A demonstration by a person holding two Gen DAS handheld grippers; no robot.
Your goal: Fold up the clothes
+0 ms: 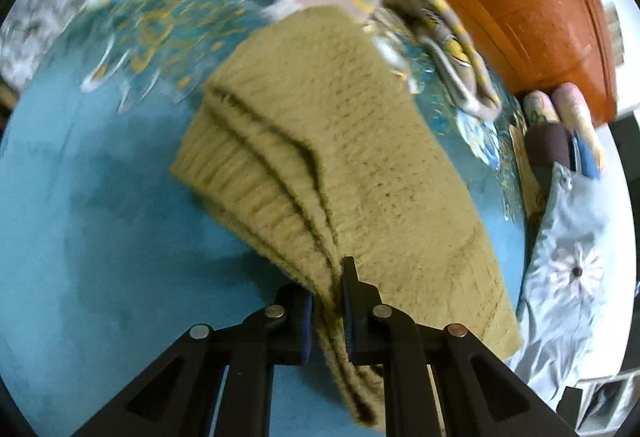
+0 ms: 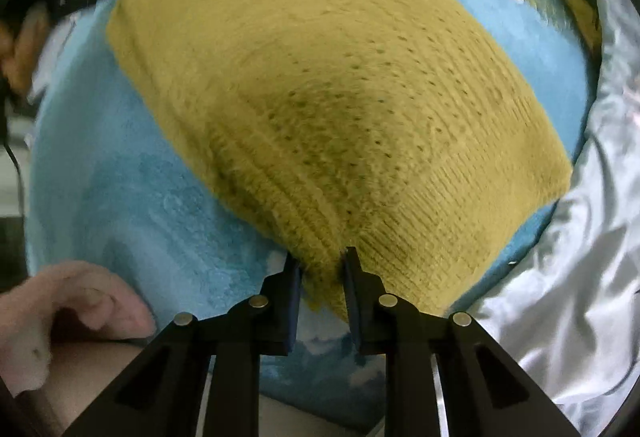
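fingers pinch olive knit sweater on teal blanket.

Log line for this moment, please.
left hand-held gripper: shut on sweater | right hand-held gripper: shut on sweater | surface: blue blanket

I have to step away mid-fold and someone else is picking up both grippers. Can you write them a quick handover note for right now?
Left gripper: shut on a bunched edge of the olive knit sweater.
Right gripper: shut on another edge of the same sweater.
Where things are: the sweater lies on the blue blanket, already doubled into layers along one side. A patterned grey garment lies past its far end; a pale blue garment is off to the side.
Done: first folds in the sweater, both edges gripped.
Left: probably carry the gripped edges over to finish the fold, then the other garments.
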